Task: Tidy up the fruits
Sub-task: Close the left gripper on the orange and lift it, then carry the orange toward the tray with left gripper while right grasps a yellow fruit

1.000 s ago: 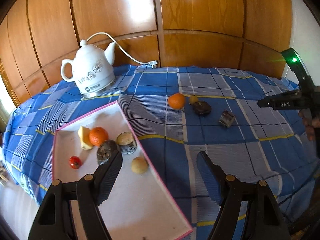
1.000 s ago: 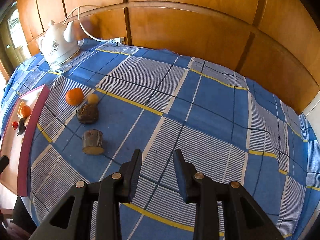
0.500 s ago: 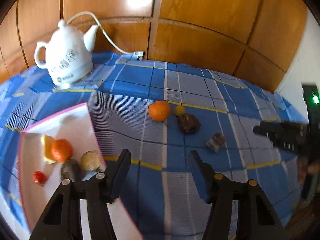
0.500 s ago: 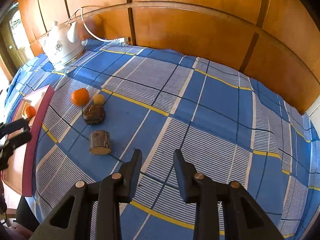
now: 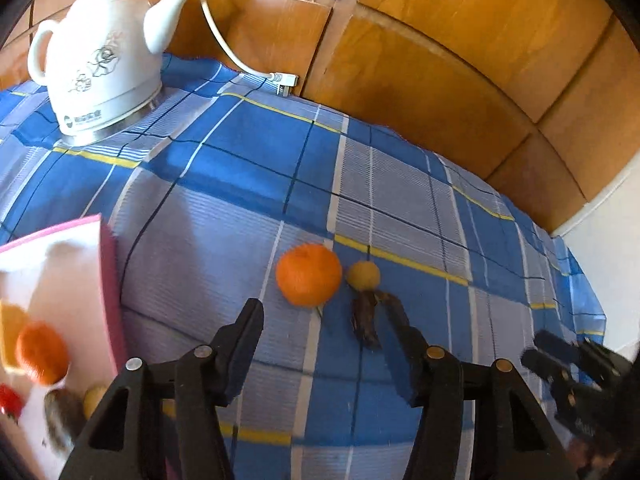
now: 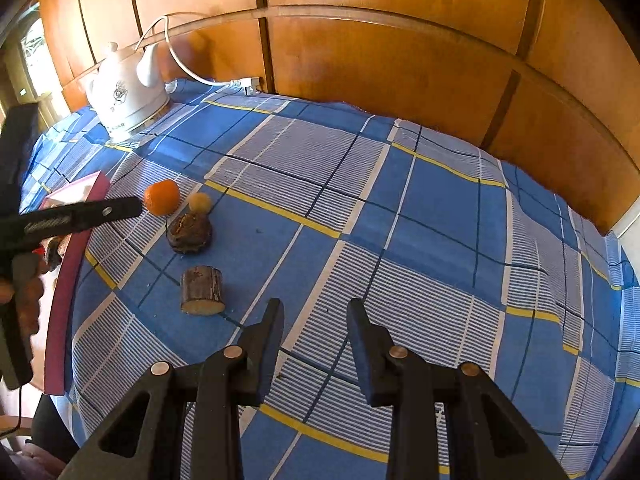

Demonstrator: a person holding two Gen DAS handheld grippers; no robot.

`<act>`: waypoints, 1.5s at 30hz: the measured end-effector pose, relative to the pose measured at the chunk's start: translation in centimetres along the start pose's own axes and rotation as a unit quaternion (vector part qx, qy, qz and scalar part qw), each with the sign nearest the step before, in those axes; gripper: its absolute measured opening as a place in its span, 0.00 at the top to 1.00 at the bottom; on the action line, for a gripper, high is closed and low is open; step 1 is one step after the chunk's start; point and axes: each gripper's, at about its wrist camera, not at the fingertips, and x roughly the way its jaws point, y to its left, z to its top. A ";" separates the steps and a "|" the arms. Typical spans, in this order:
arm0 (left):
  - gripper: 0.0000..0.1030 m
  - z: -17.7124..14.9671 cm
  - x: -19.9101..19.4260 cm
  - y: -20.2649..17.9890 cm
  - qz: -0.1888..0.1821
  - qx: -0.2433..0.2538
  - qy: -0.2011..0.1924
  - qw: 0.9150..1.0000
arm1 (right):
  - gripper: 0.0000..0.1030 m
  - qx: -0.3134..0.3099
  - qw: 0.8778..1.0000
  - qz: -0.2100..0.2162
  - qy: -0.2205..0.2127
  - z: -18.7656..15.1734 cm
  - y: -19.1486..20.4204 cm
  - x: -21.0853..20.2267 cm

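Both pairs of jaws stand wide apart with nothing between them. The left gripper (image 5: 324,320) hangs over the blue, white and yellow checked cloth on the tabletop (image 5: 224,248), its tips just short of a round orange tangerine (image 5: 308,274). Touching that fruit's right side is a small yellow round fruit (image 5: 363,275), and just in front of the yellow one lies a dark brown wrinkled fruit (image 5: 365,318), partly hidden in this view by the gripper's right finger. The right wrist view shows this same dark fruit (image 6: 189,231) whole, and nearer still a short brown cylinder-shaped piece with a pale cut end (image 6: 202,290), which the left wrist view does not show at all. The right gripper (image 6: 314,320) hovers over bare cloth, well apart from that cylinder.

At the left edge sits a white tray with a pink rim (image 5: 108,276); only the left wrist view shows its load, blurred: another orange fruit (image 5: 42,352), a small red one (image 5: 10,400) and some brownish pieces. Farthest back, a white ceramic electric kettle (image 5: 100,60) stands near the wooden panelled wall (image 5: 460,60), its white cord (image 5: 224,46) ending in a plug lying on the cloth.
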 end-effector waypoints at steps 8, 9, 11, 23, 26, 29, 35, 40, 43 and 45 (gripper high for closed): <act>0.38 1.8 3.0 0.5 0.000 -0.021 0.005 1.000 | 0.68 0.001 1.000 0.004 -0.002 0.2 0.0 -0.1; 0.42 1.8 3.4 0.6 -0.005 -0.024 0.012 1.000 | 0.68 0.001 1.000 0.004 -0.002 0.2 0.0 0.0; 0.60 1.6 3.9 0.6 -0.005 -0.021 0.022 1.000 | 0.68 0.002 1.000 0.003 -0.001 0.2 -0.1 0.0; 0.60 -5.5 -2.3 -1.2 -0.020 0.080 0.000 0.997 | 0.68 0.010 1.000 -0.006 0.009 -0.1 -0.6 0.4; 0.60 -8.0 -3.5 -1.6 -0.030 0.095 0.009 0.995 | 0.68 0.007 1.000 -0.010 0.014 -0.2 -0.5 0.7; 0.60 -10.3 -4.5 -2.1 -0.033 0.109 0.009 0.993 | 0.68 0.009 1.000 -0.013 0.019 -0.4 -0.6 0.9; 0.60 -13.4 -6.4 -2.5 -0.042 0.130 0.004 0.991 | 0.68 0.014 1.000 0.009 0.027 -0.6 -0.6 1.4; 0.60 -14.2 -7.8 -1.9 -0.048 0.128 -0.005 0.991 | 0.68 0.003 0.999 0.006 0.039 -1.0 0.4 2.0; 0.60 -14.2 -8.8 -1.3 -0.051 0.120 -0.015 0.991 | 0.68 0.003 0.999 0.022 0.040 -1.2 0.9 2.2; 0.60 -14.2 -9.5 -0.6 -0.051 0.113 -0.023 0.992 | 0.68 0.009 0.998 0.036 0.041 -1.2 1.0 2.3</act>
